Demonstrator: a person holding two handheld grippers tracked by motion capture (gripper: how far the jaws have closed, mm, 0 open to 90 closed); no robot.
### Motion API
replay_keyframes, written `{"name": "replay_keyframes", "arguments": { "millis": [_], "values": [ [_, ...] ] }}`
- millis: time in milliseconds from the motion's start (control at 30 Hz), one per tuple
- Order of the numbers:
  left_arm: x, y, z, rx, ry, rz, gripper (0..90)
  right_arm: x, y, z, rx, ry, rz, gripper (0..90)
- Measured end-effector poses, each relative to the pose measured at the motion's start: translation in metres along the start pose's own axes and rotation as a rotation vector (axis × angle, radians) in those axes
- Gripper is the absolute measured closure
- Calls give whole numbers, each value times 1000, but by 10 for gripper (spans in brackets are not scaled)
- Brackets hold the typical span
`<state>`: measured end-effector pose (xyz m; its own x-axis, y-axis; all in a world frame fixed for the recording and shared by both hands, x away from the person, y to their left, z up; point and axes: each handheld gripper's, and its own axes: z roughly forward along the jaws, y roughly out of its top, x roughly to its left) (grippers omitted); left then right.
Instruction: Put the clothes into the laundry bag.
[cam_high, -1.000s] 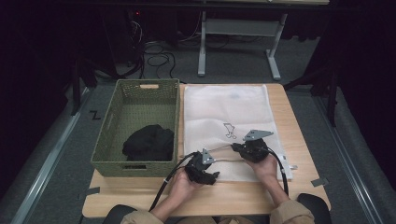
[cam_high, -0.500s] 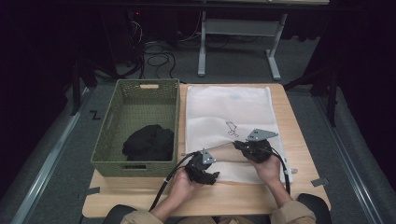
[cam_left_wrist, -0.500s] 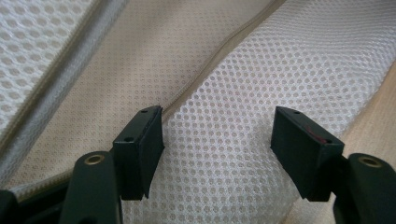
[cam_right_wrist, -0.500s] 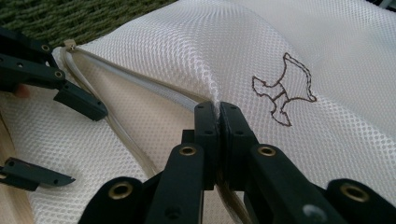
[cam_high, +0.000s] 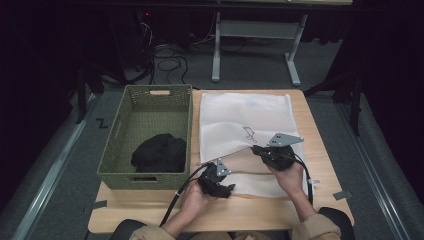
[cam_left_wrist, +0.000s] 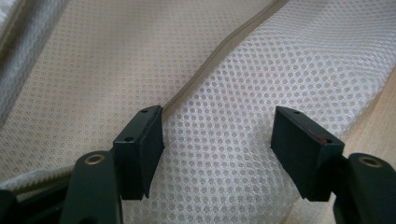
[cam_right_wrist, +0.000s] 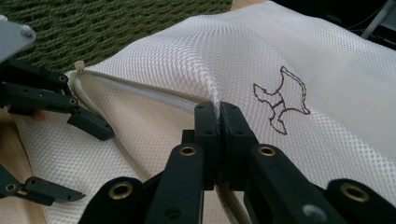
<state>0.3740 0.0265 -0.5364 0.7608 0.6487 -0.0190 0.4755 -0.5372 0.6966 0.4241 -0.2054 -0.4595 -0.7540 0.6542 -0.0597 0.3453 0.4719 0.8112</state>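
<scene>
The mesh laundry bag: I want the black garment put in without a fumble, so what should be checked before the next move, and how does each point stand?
1. Right hand-held gripper pinches the upper layer of the mesh laundry bag at its opening: ok, jaws shut on the fabric.
2. Upper layer raised off the lower one: ok, a gap shows in the right gripper view.
3. Left hand-held gripper grips the lower layer: not ok, jaws open over the mesh.
4. Zipper undone along the whole edge: cannot tell.
5. Black garment within reach in the green basket: ok, it lies beside the bag.
</scene>
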Motion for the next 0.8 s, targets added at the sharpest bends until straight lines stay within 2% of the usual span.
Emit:
{"name": "replay_keyframes", "arguments": {
  "millis": [133, 200, 533, 633, 767, 800],
  "values": [
    [-1, -1, 0, -5, 2, -3, 347, -3, 3, -1, 0, 6, 7, 879],
    [-1, -1, -1, -1, 1, -2, 346, -3, 8, -3, 16, 12, 0, 879],
    [-1, -5, -4, -9, 0, 2, 346, -6, 38, -2, 65, 24, 6, 881],
    [-1, -7, -5, -14, 0, 1, 347, -7, 41, -2, 65, 31, 7, 881],
    [-1, -4, -5, 6, -8, 8, 346, -8, 43, 1, 71, 37, 13, 881],
    [0, -3, -5, 13, -8, 9, 346, -10, 43, 2, 58, 41, 13, 881]
  ]
}}
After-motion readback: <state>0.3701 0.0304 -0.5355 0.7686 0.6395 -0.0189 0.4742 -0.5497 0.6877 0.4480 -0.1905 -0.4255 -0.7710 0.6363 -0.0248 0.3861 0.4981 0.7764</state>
